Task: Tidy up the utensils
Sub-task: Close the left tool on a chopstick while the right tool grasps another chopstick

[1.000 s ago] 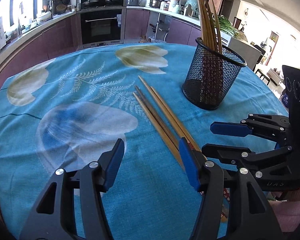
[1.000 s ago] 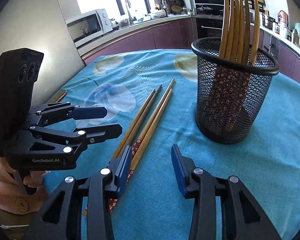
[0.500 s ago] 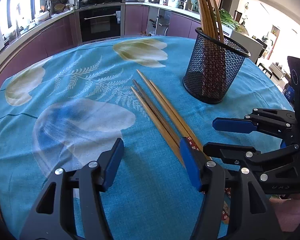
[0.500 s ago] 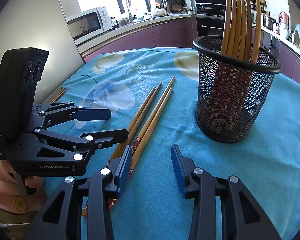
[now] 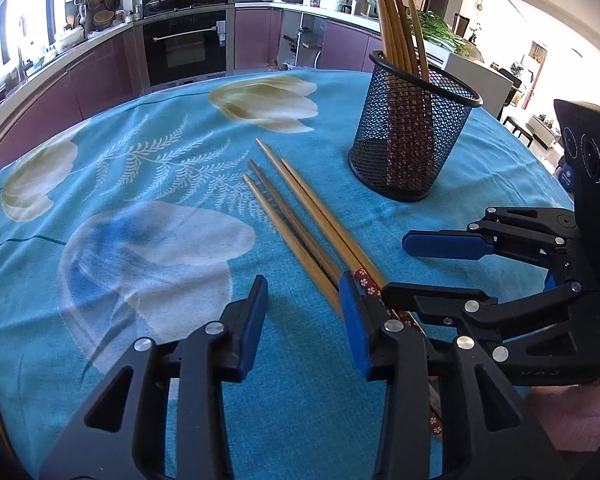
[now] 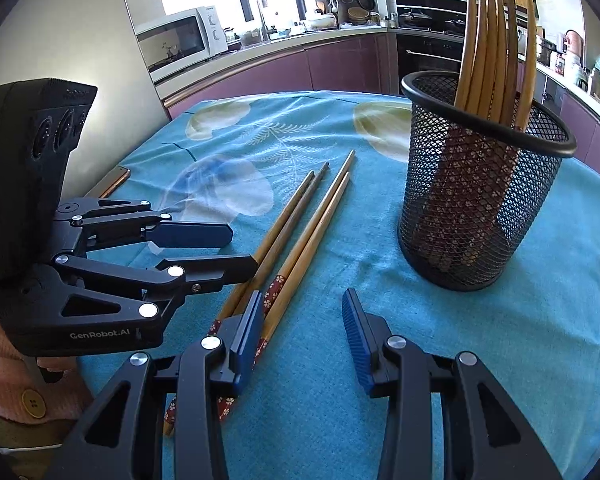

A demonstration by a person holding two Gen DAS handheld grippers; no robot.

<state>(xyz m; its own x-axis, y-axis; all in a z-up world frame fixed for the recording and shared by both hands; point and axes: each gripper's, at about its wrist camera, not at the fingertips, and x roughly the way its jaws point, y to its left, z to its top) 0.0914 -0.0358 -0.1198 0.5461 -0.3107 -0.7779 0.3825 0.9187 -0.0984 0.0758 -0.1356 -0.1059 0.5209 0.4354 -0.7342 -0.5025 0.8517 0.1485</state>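
Four loose chopsticks (image 5: pixel 300 224) lie side by side on the table (image 5: pixel 140 184), which is covered by a blue floral cloth. Their patterned handle ends point toward the near edge, where the person stands, and their tips point toward the table centre. The mesh holder (image 5: pixel 410 136) stands upright near the far-right edge, just beyond the loose set and apart from it. Several more chopsticks (image 6: pixel 496 36) stand in it, handles down and tips up, leaning against its rim.

The left gripper (image 5: pixel 303 320) hangs over the near edge, just left of the loose handle ends. Its fingers are spread and closing, with only bare cloth between them. Its right finger (image 5: pixel 354 320) sits next to the handle ends; contact cannot be determined.

The right gripper (image 6: pixel 302 334) hangs over the near edge, just right of the loose handles. Its fingers are spread and empty.
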